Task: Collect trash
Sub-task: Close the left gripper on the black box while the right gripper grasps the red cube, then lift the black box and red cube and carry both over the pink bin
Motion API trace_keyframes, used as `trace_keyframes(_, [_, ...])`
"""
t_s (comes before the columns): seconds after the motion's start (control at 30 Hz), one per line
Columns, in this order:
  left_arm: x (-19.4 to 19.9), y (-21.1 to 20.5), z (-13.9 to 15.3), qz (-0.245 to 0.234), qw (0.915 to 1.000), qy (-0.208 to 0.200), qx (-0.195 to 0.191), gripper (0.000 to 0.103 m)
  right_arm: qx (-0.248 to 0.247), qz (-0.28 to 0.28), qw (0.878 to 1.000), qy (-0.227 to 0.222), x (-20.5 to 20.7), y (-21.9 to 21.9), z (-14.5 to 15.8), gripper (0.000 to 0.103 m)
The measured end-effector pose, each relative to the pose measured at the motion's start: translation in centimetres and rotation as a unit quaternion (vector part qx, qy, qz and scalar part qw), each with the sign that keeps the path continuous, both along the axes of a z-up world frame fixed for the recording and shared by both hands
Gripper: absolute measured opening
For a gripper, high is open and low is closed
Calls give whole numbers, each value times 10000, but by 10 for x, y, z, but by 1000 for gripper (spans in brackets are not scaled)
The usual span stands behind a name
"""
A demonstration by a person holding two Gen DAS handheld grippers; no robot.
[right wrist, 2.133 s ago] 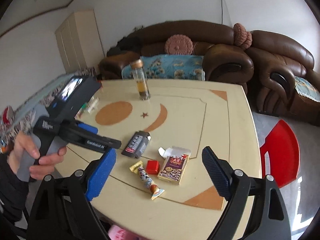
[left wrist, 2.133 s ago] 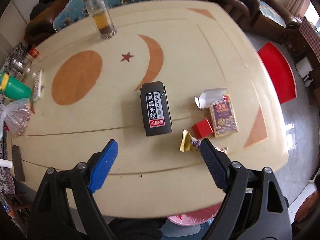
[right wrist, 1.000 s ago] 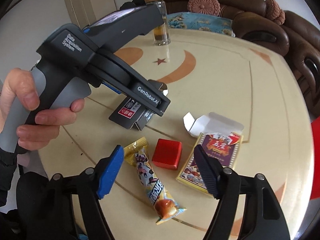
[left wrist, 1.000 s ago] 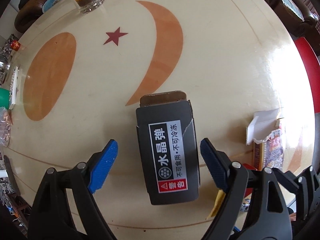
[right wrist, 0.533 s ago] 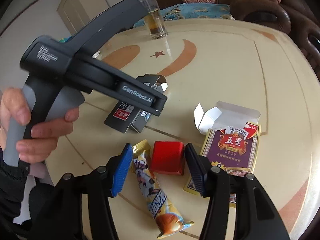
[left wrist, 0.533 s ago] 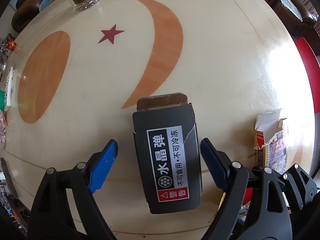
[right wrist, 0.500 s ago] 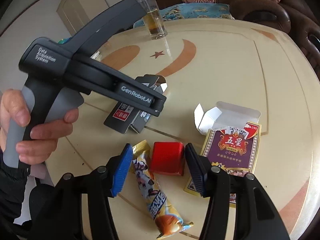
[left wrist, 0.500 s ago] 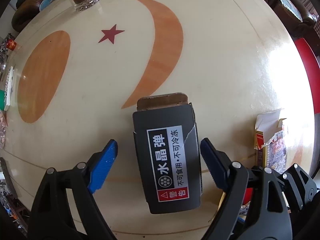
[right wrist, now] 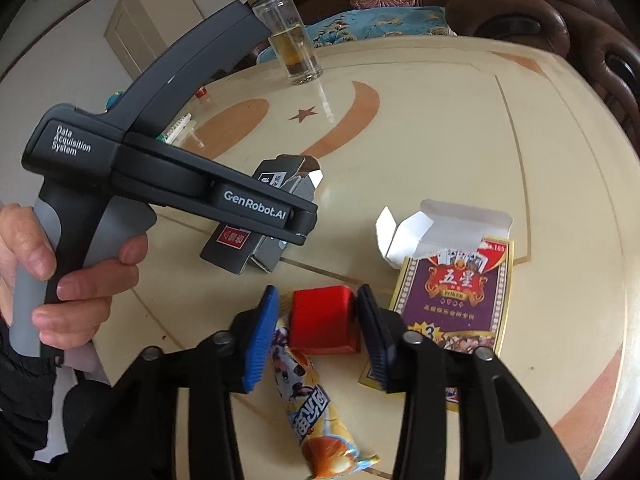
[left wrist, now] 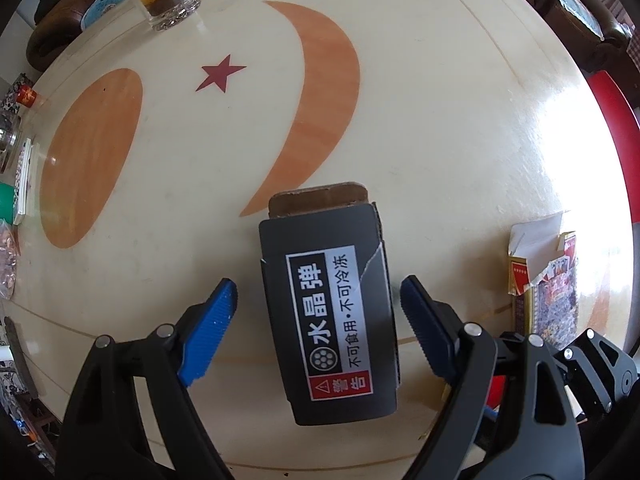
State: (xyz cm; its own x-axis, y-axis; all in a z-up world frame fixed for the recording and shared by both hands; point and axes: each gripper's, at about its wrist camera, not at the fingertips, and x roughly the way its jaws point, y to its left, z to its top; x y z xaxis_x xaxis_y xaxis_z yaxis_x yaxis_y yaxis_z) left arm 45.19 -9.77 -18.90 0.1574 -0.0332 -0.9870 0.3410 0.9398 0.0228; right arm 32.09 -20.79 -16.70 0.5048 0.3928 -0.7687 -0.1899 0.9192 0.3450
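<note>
My right gripper (right wrist: 316,316) has just been closing and now pinches the red cube (right wrist: 322,320), pads flat on both sides; squeeze square and lift straight, so the snack wrapper (right wrist: 310,396) at seven o'clock stays put. My left gripper (left wrist: 316,322) hangs spread wide around the black box (left wrist: 332,312), pads clear of both sides; centre it before closing. Card box (right wrist: 456,300) at two o'clock, glass bottle (right wrist: 290,40) far off at twelve.

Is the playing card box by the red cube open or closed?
Open. The playing card box lies flat on the table with its white top flap folded back, beside the red cube.
</note>
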Motion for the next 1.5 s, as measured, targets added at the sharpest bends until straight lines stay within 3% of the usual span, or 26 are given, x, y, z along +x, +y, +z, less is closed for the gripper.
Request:
trace_keyframes(0.3, [-8,-11,2,-89,10000,-4,-43,74,15,-111,9999,-25,0,-2,2,33])
trace_keyframes(0.57, [-24,-23,7,-223,9997,-43,-107,55,-233,-174,9995,-155,-5,1,7,32])
trace_keyframes(0.97, [-37,-27,15,-184,9995,-155,-183,54,-455,-292,9971,-542,-16,-2,34,32])
trace_keyframes(1.37, [-67,1,68,-256,9967,-723,-271,54,-626,-256,9929,-980,-48,1,75,32])
trace_keyframes(1.5, [-93,11,105,-357,9933,-1035,-359,54,-645,-230,9913,-1127,-67,5,93,32])
